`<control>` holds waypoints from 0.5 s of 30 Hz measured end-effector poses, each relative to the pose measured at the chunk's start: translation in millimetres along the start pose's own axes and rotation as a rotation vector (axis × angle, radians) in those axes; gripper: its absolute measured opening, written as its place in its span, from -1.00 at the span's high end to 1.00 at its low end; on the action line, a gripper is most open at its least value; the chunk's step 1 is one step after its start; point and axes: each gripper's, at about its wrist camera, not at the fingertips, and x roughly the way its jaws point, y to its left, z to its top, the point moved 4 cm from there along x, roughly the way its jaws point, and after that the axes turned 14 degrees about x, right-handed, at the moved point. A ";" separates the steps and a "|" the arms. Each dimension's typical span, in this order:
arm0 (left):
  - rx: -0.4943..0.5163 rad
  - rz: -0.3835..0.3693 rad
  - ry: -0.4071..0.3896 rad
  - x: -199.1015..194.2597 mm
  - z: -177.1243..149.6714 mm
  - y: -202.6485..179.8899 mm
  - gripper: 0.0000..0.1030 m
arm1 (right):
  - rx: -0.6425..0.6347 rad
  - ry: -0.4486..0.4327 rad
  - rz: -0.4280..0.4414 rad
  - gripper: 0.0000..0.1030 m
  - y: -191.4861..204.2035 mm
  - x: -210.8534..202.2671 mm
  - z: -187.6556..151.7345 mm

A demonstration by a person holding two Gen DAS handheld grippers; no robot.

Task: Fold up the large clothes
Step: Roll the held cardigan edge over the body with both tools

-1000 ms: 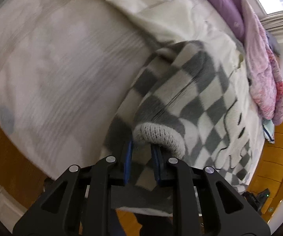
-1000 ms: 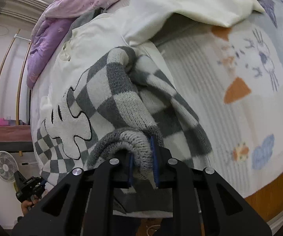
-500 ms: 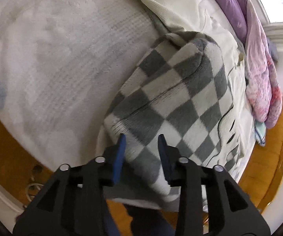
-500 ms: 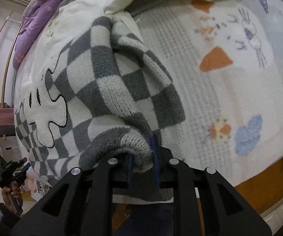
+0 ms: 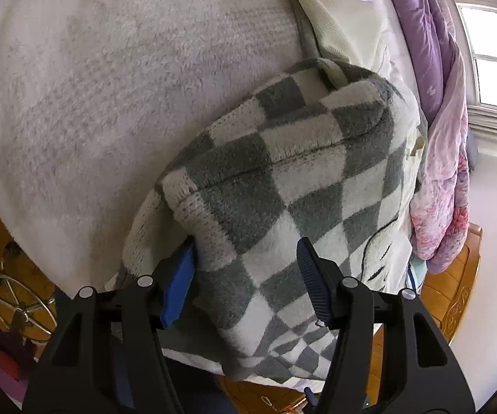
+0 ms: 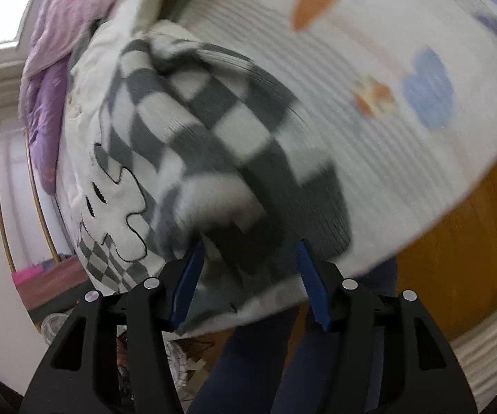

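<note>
Left wrist — purple quilt (image 5: 431,34) beyond sweater (image 5: 283,179)

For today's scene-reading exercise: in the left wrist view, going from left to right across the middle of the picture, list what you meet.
White fleece blanket → grey-and-white checked sweater → pink and purple quilt → window.

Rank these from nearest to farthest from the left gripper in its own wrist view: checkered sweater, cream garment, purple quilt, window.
1. Checkered sweater, between the opening left gripper fingers.
2. Cream garment, behind the sweater.
3. Purple quilt, upper right.
4. Window, far right.
</note>
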 end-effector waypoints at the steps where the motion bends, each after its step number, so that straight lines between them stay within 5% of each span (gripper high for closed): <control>1: -0.009 -0.007 0.004 0.2 -1.1 3.0 -0.14 | 0.023 0.002 0.026 -0.10 -0.2 -0.6 0.3; 8: -0.036 0.003 0.032 15.8 -9.2 3.0 -0.16 | 0.243 0.089 0.354 -0.13 17.6 14.9 3.9; 10: -0.023 0.002 0.031 16.5 -8.8 0.1 -0.16 | 0.202 0.110 0.308 -0.13 22.6 10.8 -1.0; 15: 0.024 0.043 0.051 28.3 -6.2 -10.5 -0.03 | 0.258 0.042 0.377 -0.17 25.6 7.4 14.1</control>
